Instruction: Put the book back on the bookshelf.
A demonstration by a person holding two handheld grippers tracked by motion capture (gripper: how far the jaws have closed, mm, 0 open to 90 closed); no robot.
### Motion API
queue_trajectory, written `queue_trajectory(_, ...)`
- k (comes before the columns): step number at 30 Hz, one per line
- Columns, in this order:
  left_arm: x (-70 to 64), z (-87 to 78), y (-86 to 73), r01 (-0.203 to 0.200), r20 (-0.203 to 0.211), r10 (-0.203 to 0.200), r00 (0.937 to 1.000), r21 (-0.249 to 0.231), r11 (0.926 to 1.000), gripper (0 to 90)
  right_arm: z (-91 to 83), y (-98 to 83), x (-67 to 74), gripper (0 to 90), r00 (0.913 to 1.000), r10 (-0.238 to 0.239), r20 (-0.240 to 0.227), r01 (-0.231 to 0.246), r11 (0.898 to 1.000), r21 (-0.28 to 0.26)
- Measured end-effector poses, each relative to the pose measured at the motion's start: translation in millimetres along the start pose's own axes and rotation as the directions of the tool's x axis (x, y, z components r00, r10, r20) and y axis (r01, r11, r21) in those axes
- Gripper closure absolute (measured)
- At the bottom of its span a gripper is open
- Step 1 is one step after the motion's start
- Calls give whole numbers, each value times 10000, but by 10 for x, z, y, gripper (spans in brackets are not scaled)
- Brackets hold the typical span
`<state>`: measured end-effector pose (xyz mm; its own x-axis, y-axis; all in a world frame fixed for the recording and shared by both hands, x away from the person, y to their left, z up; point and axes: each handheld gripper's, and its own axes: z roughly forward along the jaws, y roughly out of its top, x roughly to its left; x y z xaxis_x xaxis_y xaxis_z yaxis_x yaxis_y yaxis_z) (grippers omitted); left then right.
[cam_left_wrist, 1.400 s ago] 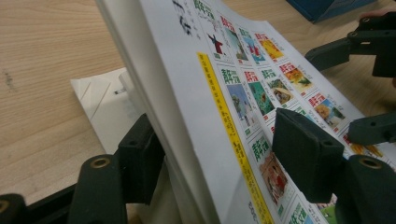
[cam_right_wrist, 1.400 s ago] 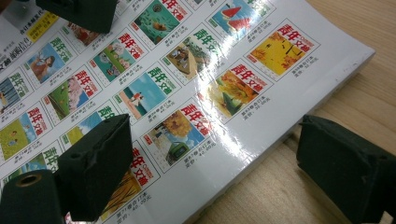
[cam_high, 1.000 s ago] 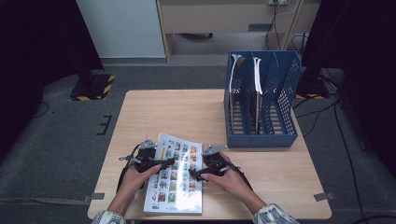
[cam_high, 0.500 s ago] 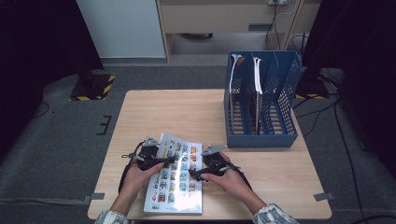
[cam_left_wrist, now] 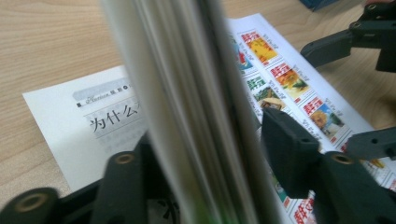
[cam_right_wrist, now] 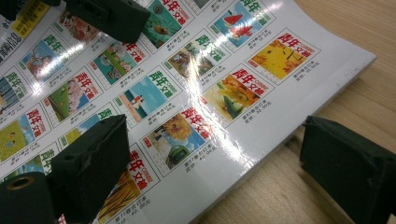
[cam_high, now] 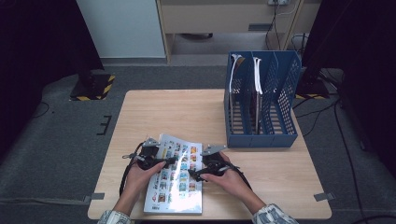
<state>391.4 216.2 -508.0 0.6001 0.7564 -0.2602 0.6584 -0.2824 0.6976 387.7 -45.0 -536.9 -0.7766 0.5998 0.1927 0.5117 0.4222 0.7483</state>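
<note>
A glossy magazine (cam_high: 180, 179) with rows of small cover pictures lies near the table's front edge. In the left gripper view a raised bundle of its pages (cam_left_wrist: 187, 93) stands between my left gripper's (cam_left_wrist: 205, 140) jaws. The jaws have just been closing, and both pads look pressed to the bundle. In the high view the left gripper (cam_high: 166, 161) sits at the magazine's left edge. My right gripper (cam_right_wrist: 215, 154) is open astride the right edge, one pad over the cover (cam_right_wrist: 187, 93), the other over bare wood. It shows in the high view (cam_high: 198, 176) too.
A blue file rack (cam_high: 261, 105) with several slots stands at the table's back right and holds two thin books. Bare wooden tabletop (cam_high: 177, 114) lies behind the magazine. Cables trail from both grippers. Dark floor surrounds the table.
</note>
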Motion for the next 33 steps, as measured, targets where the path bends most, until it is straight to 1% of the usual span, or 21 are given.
queue_trajectory(3, -26, -10, 3, -21, 16, 21, 10000, -70, 10000, 586, 0, -2, 3, 88, 10000, 15, 22, -15, 10000, -21)
queue_trajectory(5, -28, -18, 1, 64, 12, -64, 10000, -187, 9998, 624, 0, -3, 4, 88, 10000, 29, 32, -29, 10000, -25)
queue_trajectory(6, -28, -23, 0, 126, 111, -123, 9999, -282, 9995, 644, 1, -4, 4, 88, 10000, 50, 33, -50, 10000, -27)
queue_trajectory(7, -28, -34, 0, 173, 111, -169, 9998, -370, 9992, 657, 1, -4, 5, 89, 10000, 70, 35, -70, 10000, -28)
queue_trajectory(8, -30, -35, 1, 145, 199, -137, 9997, -408, 9991, 673, 2, -4, 5, 88, 10000, 93, 36, -93, 9999, -53)
queue_trajectory(11, -39, -49, -6, 100, 194, -90, 9998, -536, 9985, 697, 0, -5, 2, 88, 9999, 113, 13, -113, 9999, -38)
queue_trajectory(13, -52, -67, 3, 34, 264, -16, 9997, -681, 9977, 706, -7, -4, -1, 88, 9999, 109, -61, -109, 9999, 51)
queue_trajectory(17, -86, -81, 13, -189, 182, 204, 9996, -780, 9968, 718, -15, -3, 7, 87, 9999, 98, -65, -98, 9999, 108)
queue_trajectory(19, -89, -97, 22, -325, 203, 342, 9992, -801, 9963, 721, -17, -3, 6, 86, 9999, 100, -76, -99, 9999, 123)
queue_trajectory(21, -116, -108, 30, -412, 157, 428, 9990, -911, 9950, 726, -18, -2, 3, 85, 9999, 95, -55, -94, 9999, 119)
queue_trajectory(23, -146, -124, 43, -729, 20, 734, 9973, -947, 9928, 733, -25, 1, 0, 85, 10000, 67, -64, -66, 9999, 156)
queue_trajectory(26, -170, -151, 54, -909, -5, 913, 9958, -1049, 9903, 737, -29, 6, 1, 83, 10000, 4, 4, -4, 9999, 144)
queue_trajectory(33, -181, -194, 63, -914, 24, 925, 9957, -1294, 9874, 742, -36, 15, -11, 83, 9997, 187, -141, -185, 9998, 107)
